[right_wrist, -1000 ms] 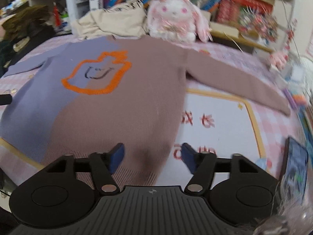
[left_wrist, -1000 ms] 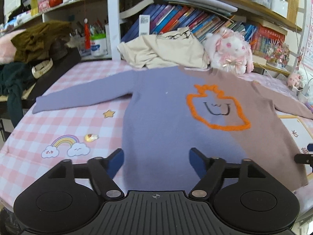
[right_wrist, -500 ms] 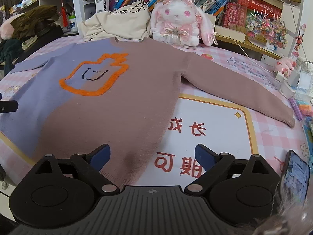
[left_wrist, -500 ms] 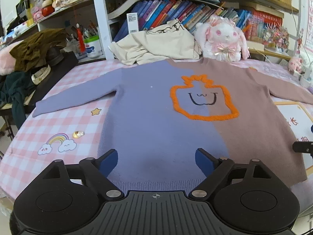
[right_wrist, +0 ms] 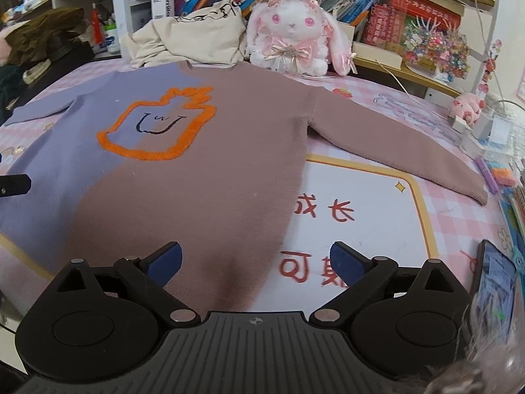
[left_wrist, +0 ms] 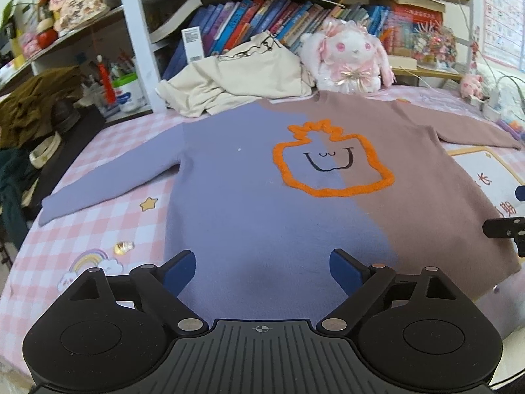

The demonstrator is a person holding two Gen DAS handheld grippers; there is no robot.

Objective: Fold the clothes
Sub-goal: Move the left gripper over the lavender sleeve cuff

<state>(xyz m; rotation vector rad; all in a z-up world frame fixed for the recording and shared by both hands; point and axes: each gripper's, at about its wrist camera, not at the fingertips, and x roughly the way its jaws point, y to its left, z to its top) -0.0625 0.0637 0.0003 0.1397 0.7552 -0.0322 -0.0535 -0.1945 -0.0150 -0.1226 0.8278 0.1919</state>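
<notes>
A sweater, lilac on one half and mauve-brown on the other, lies flat and face up on the pink checked tablecloth, both sleeves spread out. An orange fuzzy outline with a small face marks its chest. My left gripper hovers open over the lilac part of the hem, nothing between its fingers. My right gripper stands open over the brown corner of the hem, also holding nothing. The same sweater fills the right wrist view.
A crumpled cream garment and a plush rabbit sit behind the collar, before bookshelves. Dark clothes pile at far left. A white mat with red characters lies under the right sleeve; a phone and pens are at right.
Both grippers' jaws have spread wider. Both views have pulled back a little from the hem, and the sweater sits more centred in the left wrist view.
</notes>
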